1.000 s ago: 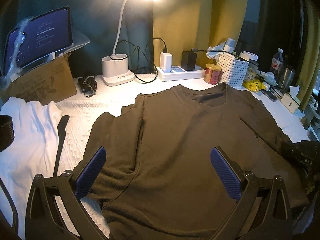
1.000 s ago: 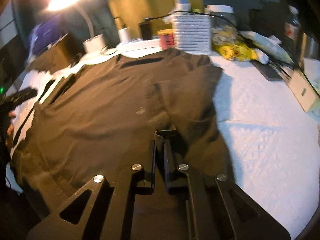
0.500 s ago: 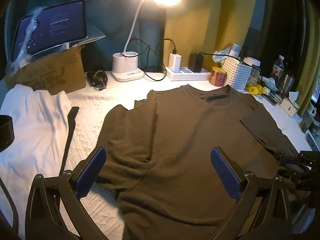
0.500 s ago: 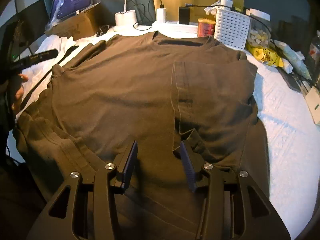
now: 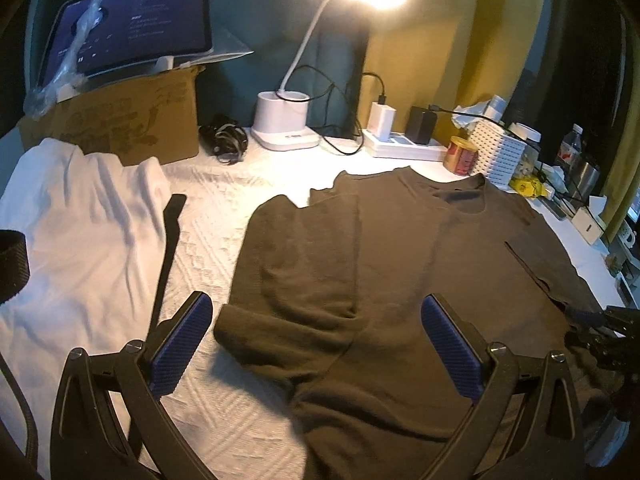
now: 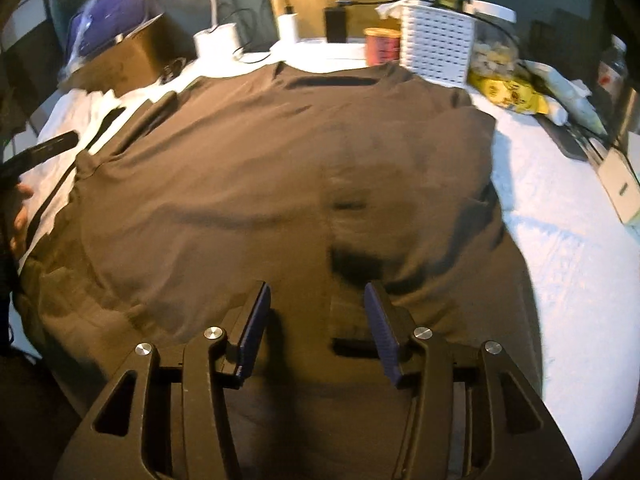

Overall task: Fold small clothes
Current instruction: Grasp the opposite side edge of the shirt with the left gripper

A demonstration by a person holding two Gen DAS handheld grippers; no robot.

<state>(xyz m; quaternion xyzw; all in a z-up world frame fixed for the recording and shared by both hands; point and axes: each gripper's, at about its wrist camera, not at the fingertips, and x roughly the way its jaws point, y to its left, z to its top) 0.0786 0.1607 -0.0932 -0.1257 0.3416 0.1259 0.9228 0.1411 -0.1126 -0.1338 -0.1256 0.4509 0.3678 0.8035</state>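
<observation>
The brown long-sleeve shirt (image 5: pixel 420 264) lies flat on the white-covered table (image 5: pixel 224 216), collar at the far side and hem nearest, its long axis running straight away from both grippers. The left gripper (image 5: pixel 316 344) hovers above the shirt's near left part, jaws spread wide and empty — the folded-in left sleeve (image 5: pixel 296 280) lies just below and between them, closest to this hand. The right gripper (image 6: pixel 316 328) has just been opening; its jaws stand apart over the right sleeve (image 6: pixel 416 184), nothing pinched between them.
</observation>
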